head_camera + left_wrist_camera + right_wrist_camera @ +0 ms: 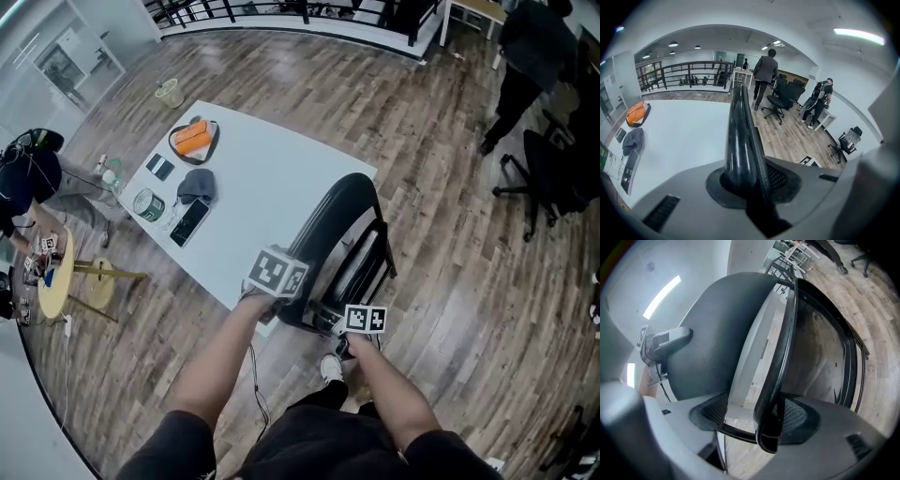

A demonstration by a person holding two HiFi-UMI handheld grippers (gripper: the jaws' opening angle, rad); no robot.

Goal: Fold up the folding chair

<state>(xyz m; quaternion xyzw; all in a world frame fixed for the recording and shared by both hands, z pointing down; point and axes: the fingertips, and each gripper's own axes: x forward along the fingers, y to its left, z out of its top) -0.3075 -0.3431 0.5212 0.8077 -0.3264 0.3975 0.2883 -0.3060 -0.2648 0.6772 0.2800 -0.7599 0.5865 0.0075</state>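
A black folding chair (342, 225) stands against the near corner of the white table (272, 159), its seat swung up close to the backrest. My left gripper (278, 281) is at the top of the backrest, shut on its glossy black edge (740, 131), which runs up between the jaws of the left gripper (747, 180). My right gripper (361, 323) is lower, at the seat. In its view the seat's black rim (783, 357) passes between the jaws of the right gripper (754, 420) and lies against one pad (799, 416). A gap shows on the other side. The padded backrest (722, 329) fills the left.
On the table lie an orange thing in a bowl (193, 139), a grey cap (197, 183), a phone (190, 220) and a tin (147, 204). A round wooden stool (56, 272) stands left. Office chairs (548, 178) and a person (530, 47) are far right. My shoe (330, 367) is beside the chair's legs.
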